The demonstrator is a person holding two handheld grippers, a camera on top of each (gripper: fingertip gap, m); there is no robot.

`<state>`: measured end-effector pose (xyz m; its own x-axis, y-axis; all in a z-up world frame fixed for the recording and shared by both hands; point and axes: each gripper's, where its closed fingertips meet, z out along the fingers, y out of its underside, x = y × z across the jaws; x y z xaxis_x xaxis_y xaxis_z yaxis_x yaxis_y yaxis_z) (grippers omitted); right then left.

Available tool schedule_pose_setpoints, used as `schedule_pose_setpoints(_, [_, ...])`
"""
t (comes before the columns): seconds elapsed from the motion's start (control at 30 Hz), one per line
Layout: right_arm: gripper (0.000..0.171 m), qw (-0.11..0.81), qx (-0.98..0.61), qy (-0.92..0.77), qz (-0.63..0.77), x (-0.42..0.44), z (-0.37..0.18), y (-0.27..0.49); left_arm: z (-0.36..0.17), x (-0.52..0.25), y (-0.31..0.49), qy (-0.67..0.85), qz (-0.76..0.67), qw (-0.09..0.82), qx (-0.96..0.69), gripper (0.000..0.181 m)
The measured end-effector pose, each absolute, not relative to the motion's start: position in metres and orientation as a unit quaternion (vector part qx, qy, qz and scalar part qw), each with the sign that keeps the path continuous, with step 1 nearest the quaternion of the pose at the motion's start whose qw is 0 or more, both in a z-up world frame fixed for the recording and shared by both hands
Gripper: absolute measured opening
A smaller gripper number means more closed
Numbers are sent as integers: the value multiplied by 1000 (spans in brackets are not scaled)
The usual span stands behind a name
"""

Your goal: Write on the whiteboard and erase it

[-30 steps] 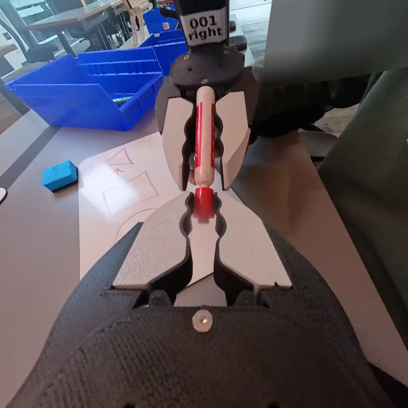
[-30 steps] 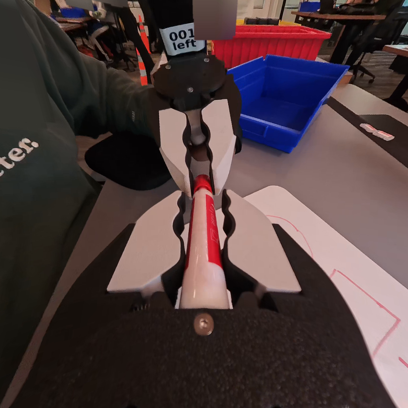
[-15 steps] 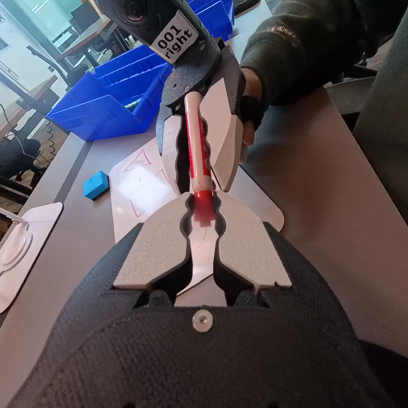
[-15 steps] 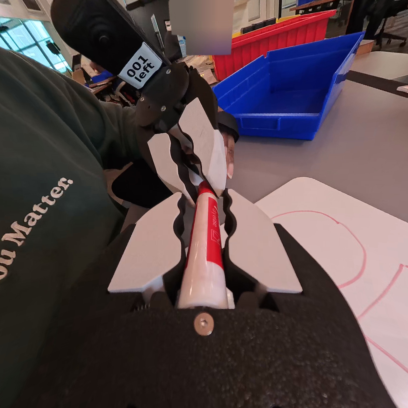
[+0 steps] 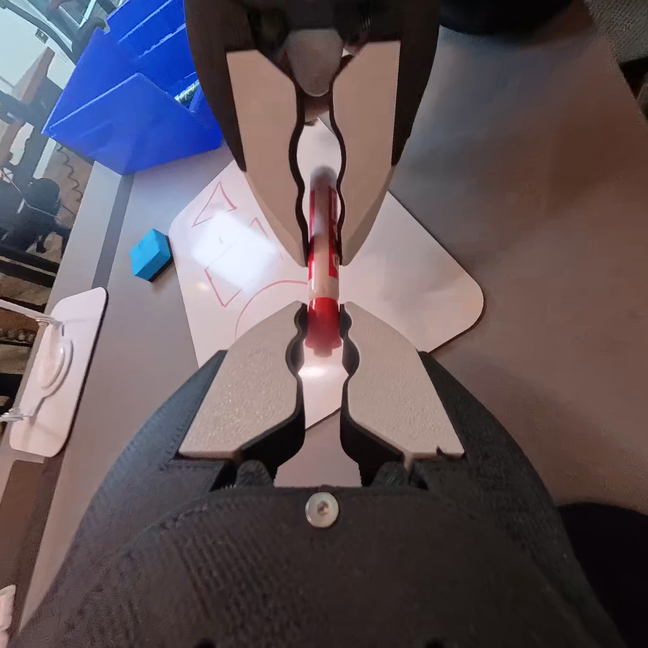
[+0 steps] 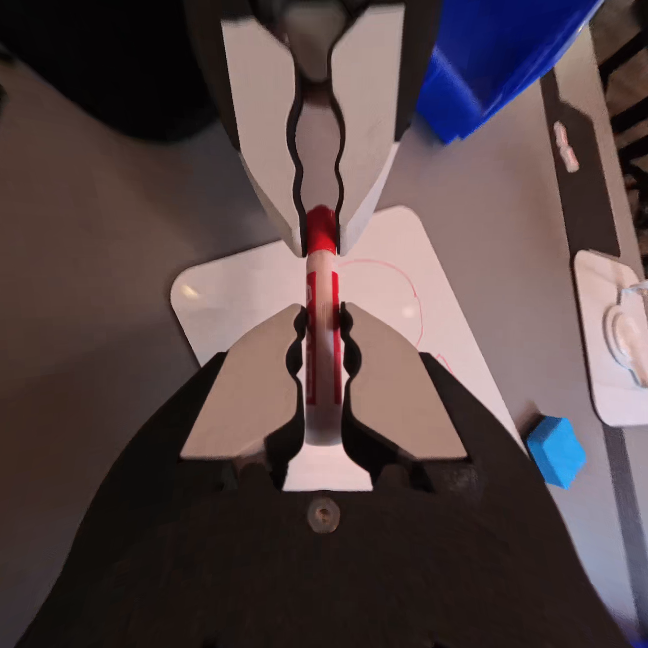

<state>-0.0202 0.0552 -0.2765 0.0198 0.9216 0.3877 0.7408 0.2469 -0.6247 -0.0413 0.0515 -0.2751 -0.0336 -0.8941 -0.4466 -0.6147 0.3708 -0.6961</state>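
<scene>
Above the white whiteboard (image 5: 413,280) lying flat on the grey table (image 5: 526,210), the left claw (image 5: 322,308) is clamped on the marker's red cap (image 5: 322,329), and the right claw (image 6: 322,312) is clamped on its white barrel (image 6: 322,385). A blue eraser (image 5: 150,254) sits just beside the whiteboard's edge.

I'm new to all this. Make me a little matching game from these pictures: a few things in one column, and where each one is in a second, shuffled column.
Things:
1. red cap
2. marker barrel
3. blue eraser
4. whiteboard

Places:
A. lying flat on the table under both tools, red shapes drawn on it
B. between the fingers of the right gripper
C. on the table just off the board's edge
D. between the fingers of the left gripper

Pairs: 1-D, 2-B, 3-C, 4-A
</scene>
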Motion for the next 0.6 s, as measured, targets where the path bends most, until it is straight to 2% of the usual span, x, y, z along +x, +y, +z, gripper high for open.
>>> schedule_pose_setpoints(0.07, [18,366,-601,-705,92,-18,-281,55,-273,-39,51,690,-171,448,-543,18])
schedule_pose_setpoints(0.13, [18,386,-618,-677,105,-10,-258,66,-255,-46,69,637,-180,496,-563,41])
schedule_pose_setpoints(0.17, [18,412,-632,-649,102,1,-238,82,-244,-54,80,606,-192,513,-577,44])
schedule_pose_setpoints(0.23, [18,459,-683,-564,78,44,-198,132,-223,-69,90,543,-265,533,-593,37])
schedule_pose_setpoints(0.33, [18,505,-769,-391,-12,163,-149,229,-211,-95,113,471,-294,568,-608,32])
schedule_pose_setpoints(0.47, [19,389,-900,-177,-80,330,-183,306,-219,-111,130,436,-278,587,-623,28])
schedule_pose_setpoints(0.6, [19,320,-943,-71,-58,381,-246,317,-233,-107,131,452,-263,577,-627,28])
